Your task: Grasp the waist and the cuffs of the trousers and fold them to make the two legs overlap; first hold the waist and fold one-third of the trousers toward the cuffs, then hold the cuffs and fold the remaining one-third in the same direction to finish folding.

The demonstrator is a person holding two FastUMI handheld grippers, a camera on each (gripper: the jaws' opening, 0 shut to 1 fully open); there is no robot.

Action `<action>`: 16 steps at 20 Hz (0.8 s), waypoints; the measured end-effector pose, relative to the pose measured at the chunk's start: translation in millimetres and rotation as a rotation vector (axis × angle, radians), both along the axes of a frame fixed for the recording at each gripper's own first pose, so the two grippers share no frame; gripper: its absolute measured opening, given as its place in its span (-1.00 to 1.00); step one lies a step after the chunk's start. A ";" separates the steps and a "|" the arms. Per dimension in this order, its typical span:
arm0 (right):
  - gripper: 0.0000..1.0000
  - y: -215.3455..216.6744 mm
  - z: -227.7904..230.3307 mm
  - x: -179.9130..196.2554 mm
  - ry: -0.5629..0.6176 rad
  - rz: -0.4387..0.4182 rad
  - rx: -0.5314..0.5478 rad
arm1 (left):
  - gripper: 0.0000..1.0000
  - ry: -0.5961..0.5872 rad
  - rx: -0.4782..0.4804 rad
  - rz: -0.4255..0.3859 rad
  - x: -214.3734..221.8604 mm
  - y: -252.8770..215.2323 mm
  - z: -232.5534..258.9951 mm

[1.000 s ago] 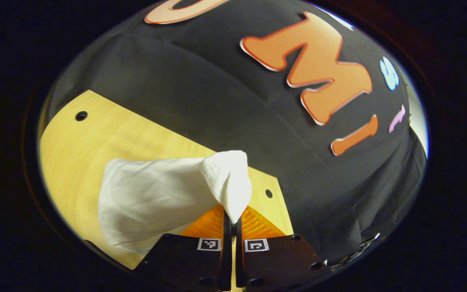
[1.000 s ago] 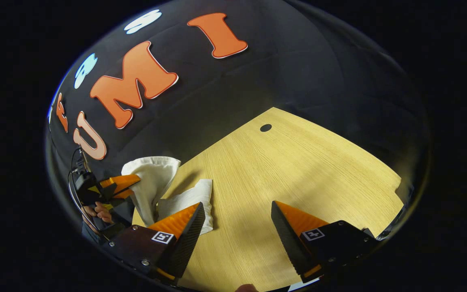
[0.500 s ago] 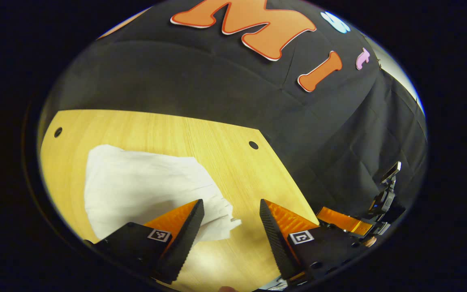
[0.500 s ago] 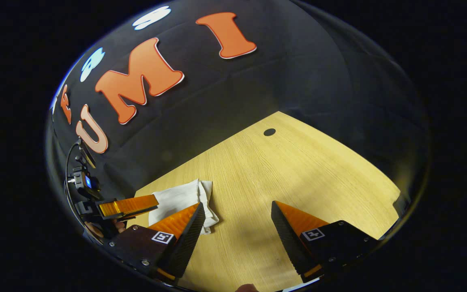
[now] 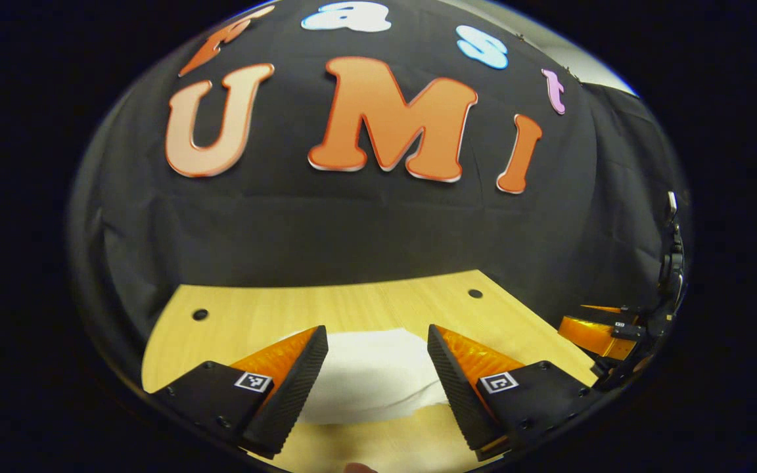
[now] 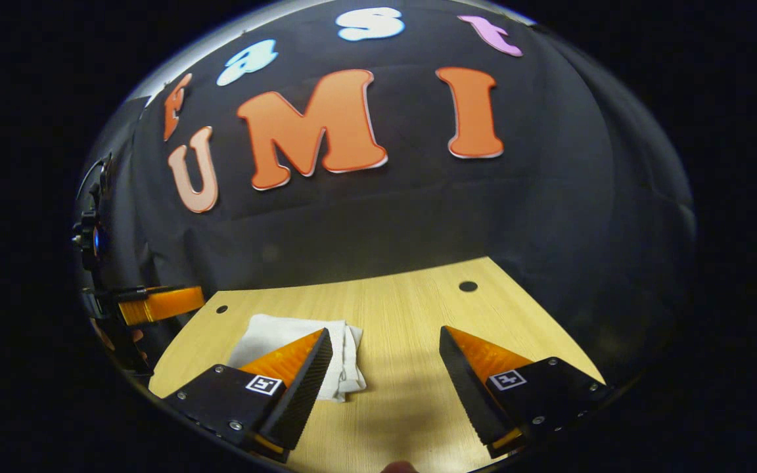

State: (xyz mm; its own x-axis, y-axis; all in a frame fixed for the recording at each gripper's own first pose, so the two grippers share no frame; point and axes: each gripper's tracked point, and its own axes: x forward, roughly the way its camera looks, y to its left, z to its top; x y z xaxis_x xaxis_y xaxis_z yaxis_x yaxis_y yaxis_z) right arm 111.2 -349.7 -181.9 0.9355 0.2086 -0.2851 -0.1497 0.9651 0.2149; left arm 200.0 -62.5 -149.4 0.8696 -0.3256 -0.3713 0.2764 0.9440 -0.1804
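White trousers (image 6: 286, 341) lie folded in a small pile on the bench (image 6: 418, 315), near left side. Both hand-held grippers, left (image 5: 377, 368) & right (image 6: 385, 368), are wide open, holding nothing. Folding looks done.

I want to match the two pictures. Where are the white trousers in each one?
Left gripper view: folded white trousers lie low in the middle, between the open left claw.
Right gripper view: low and left, behind one finger.
Shared landmark: the wooden table.
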 end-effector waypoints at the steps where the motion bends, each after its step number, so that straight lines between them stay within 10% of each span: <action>1: 0.97 10.9 11.1 -2.8 -0.026 0.024 -0.005 | 0.98 -0.039 0.005 0.038 -2.0 8.8 13.8; 9: 0.97 51.5 42.8 -3.7 -0.108 0.134 -0.005 | 0.96 -0.313 0.052 0.245 -54.7 61.0 96.0; 16: 0.97 56.1 54.2 3.4 -0.124 0.151 -0.091 | 0.97 -0.299 0.030 0.274 -51.0 71.8 101.3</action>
